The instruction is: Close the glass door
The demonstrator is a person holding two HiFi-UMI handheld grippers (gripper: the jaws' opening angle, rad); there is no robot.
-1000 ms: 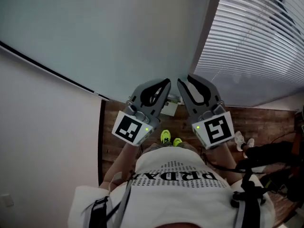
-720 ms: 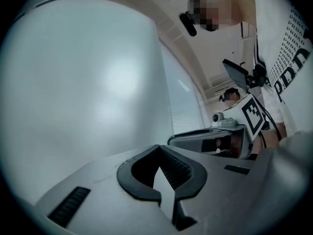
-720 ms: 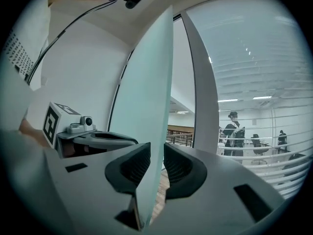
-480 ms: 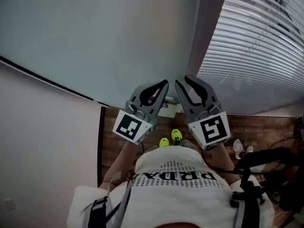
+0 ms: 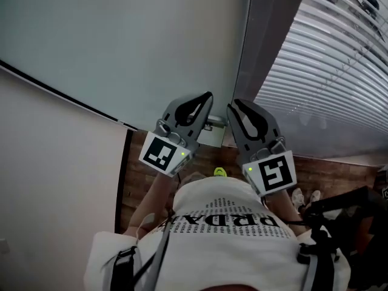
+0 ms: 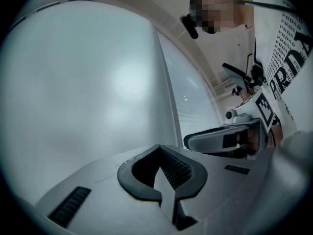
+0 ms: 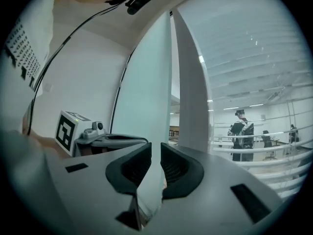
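Observation:
The frosted glass door (image 5: pixel 121 35) fills the upper left of the head view, and its free edge runs down to my two grippers. My right gripper (image 5: pixel 232 106) is shut on that edge. In the right gripper view the pane (image 7: pixel 142 92) passes between the jaws of the right gripper (image 7: pixel 155 146), with only a thin gap to the grey frame post (image 7: pixel 190 92). My left gripper (image 5: pixel 208 96) sits just left of it against the door's face, shut with nothing held. In the left gripper view, the left gripper (image 6: pixel 159 148) has the pale glass (image 6: pixel 88 92) close ahead of it.
The grey post (image 5: pixel 273 35) and a glass wall with slatted blinds (image 5: pixel 339 71) stand to the right. A white wall (image 5: pixel 54 162) is on the left and wood floor (image 5: pixel 327 168) lies below. Black equipment (image 5: pixel 345 205) sits low right. People (image 7: pixel 242 141) stand beyond the glass.
Both grippers have moved forward with the door's edge. The gap between the door and the grey post has narrowed. The person has stepped closer.

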